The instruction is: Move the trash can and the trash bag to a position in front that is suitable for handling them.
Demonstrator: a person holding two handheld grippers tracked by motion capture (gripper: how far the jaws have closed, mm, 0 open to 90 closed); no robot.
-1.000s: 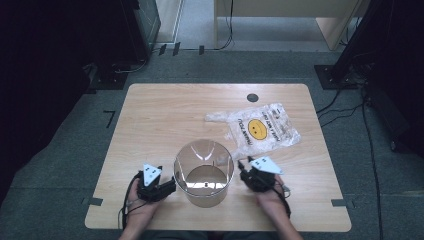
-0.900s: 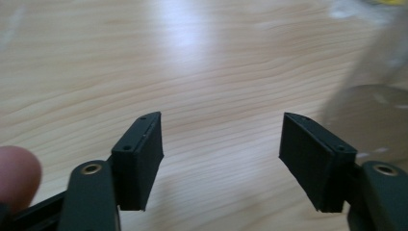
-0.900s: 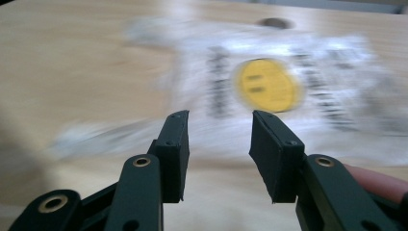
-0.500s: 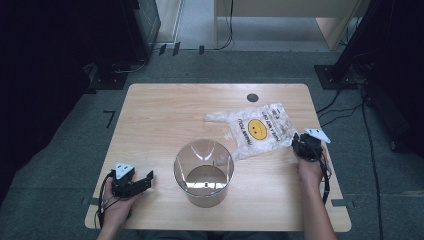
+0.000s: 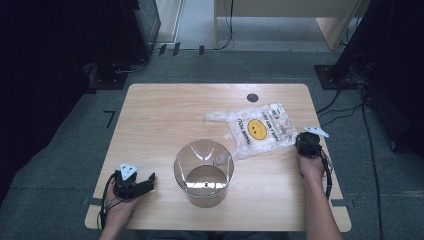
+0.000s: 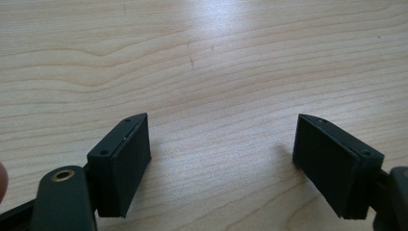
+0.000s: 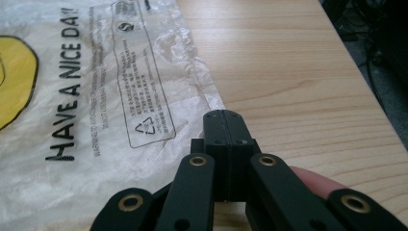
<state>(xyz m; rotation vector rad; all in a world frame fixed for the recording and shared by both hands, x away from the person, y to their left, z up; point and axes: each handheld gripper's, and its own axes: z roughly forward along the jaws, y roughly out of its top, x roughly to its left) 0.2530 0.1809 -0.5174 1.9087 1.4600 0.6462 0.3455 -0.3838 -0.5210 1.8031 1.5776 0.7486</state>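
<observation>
Desk (image 5: 165, 120) carries an empty bin (image 5: 203, 172) at centre; plastic bag (image 5: 260, 130) lies flat beside it, unlined. Right tool (image 7: 225, 126), jaws closed, pinches the bag's edge. Left tool (image 6: 221, 159) stands open, empty. Lining judged barely begun.

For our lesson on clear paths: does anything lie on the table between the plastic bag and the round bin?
Nothing visible does. The plastic bag lies flat on the table with its near corner right by the bin. The right gripper, shut, sits at the bag's far edge.
</observation>
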